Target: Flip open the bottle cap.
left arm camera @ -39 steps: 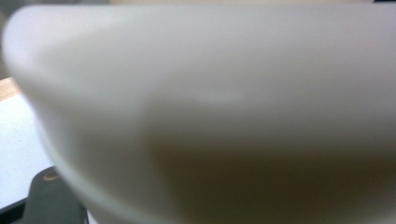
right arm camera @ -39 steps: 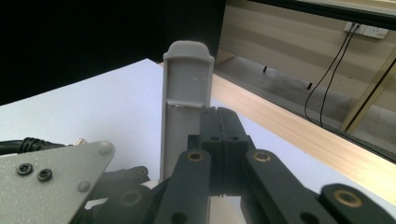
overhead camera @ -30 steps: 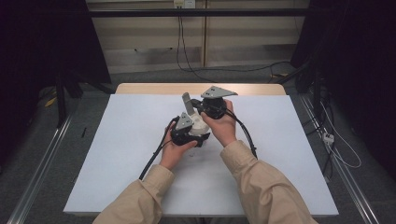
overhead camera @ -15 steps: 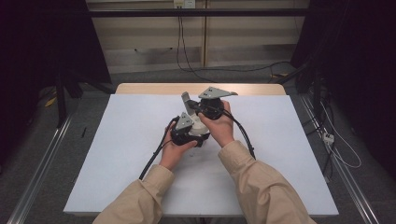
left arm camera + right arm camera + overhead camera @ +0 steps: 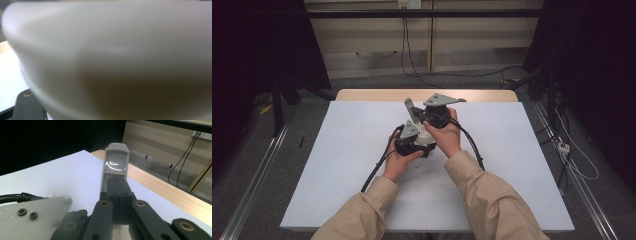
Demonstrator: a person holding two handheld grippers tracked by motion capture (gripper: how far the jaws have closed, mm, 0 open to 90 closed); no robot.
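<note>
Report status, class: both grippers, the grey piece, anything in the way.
Right gripper shut on the grey plastic paddle-shaped piece, upright. Left gripper close beside; state unreadable, its view blurred by a pale surface. White table otherwise bare.

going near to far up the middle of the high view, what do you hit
sleeves → hands → left gripper → right gripper → grey part it holds → bare white table → wooden edge → floor cables

The worktop (image 5: pixel 337 165) is a pale wooden table covered by a white sheet, leaving a bare wooden strip along the far edge. Black cables (image 5: pixel 374 172) trail across the sheet toward the near edge.
</note>
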